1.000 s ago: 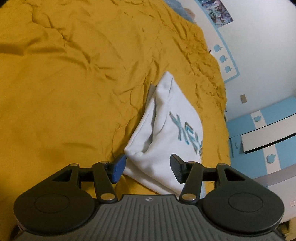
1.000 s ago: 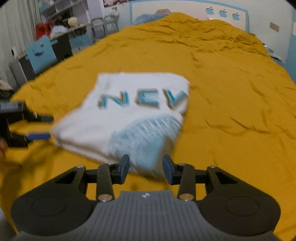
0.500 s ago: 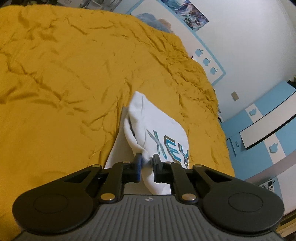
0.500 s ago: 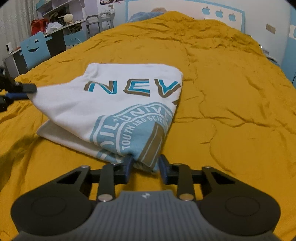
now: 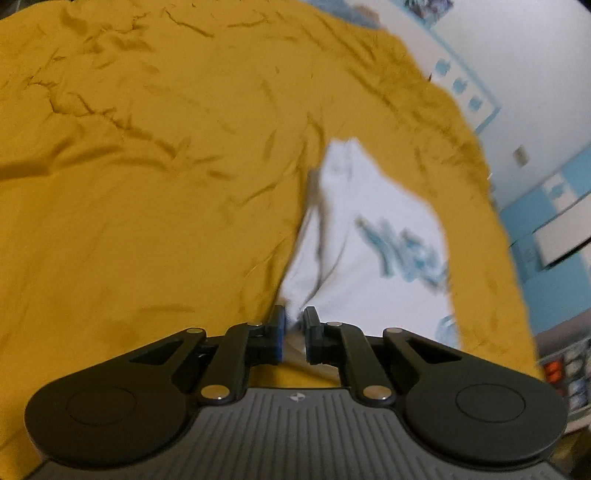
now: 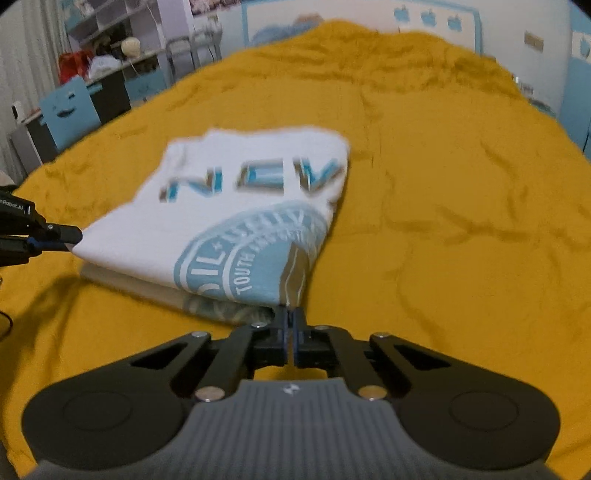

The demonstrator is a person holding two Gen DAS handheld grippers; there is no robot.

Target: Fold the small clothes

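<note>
A white T-shirt (image 6: 236, 206) with blue "NEV" lettering and a round blue print lies folded on the yellow bedspread (image 6: 443, 221). My right gripper (image 6: 291, 321) is shut on the shirt's near corner, lifting its top layer. My left gripper (image 5: 293, 325) is shut on the opposite near corner of the T-shirt (image 5: 362, 236), which stretches away from it, blurred. The left gripper also shows at the left edge of the right wrist view (image 6: 70, 236), pinching the shirt's edge.
The yellow bedspread (image 5: 147, 166) covers the whole bed. A blue and white headboard wall (image 6: 424, 22) stands at the far end. A desk with a blue chair (image 6: 70, 110) and shelves stands to the left. Blue cabinets (image 5: 554, 221) stand to the right.
Both grippers closed on the shirt's near corners over the last second. The right jaws went from nearly shut to fully shut. The top layer is now lifted off the lower layer.
</note>
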